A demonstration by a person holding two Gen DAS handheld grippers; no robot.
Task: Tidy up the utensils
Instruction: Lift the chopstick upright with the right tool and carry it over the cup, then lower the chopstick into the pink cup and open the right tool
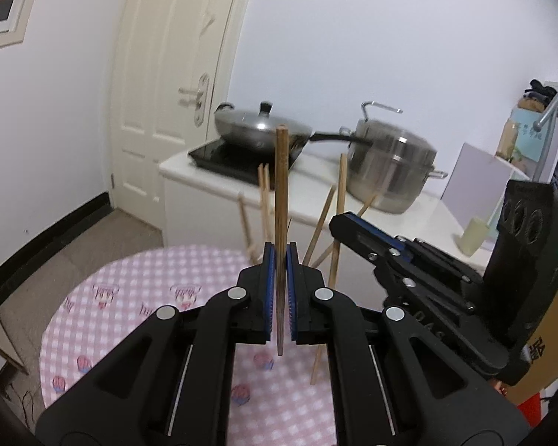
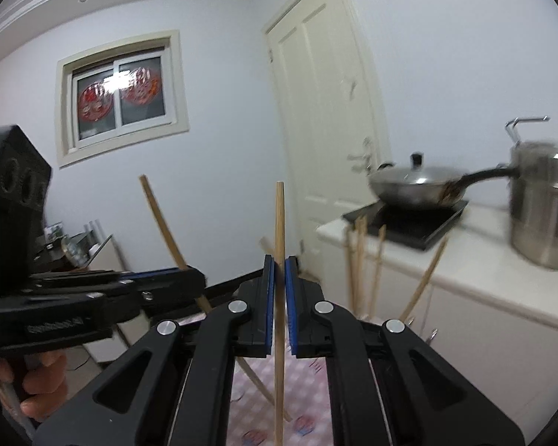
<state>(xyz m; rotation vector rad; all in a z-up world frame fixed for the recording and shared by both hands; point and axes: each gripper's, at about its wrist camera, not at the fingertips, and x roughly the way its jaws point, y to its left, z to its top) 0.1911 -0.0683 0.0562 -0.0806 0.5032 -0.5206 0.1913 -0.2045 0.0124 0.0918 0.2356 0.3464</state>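
**Chopsticks lifted, one in each tool**

Chopsticks were the job at this moment. My left tool (image 1: 280,290) was pinching a dark brown chopstick (image 1: 281,200) between its blue pads (image 1: 268,290), holding it upright, its upper end standing well beyond the fingertips and its lower end hanging short of the pink checked worktop (image 1: 137,297) beneath. My right tool (image 2: 279,304) was pinching a paler chopstick (image 2: 279,223), also upright, running through the grip from top to bottom. Each tool showed in the other's view: the right tool just to the right of my left, the left tool off to the left of my right.

Ahead of both tools, and between them, a loose cluster of light chopsticks (image 1: 338,200) leaned at mixed angles; I could not tell what held them, since the tools hid their bases.

I judged this the carrying step, both sticks lifted and not yet placed. The next move called for tipping each stick's lower end toward that cluster and lowering it in without knocking the leaning ones, then easing the grip only once it sat.
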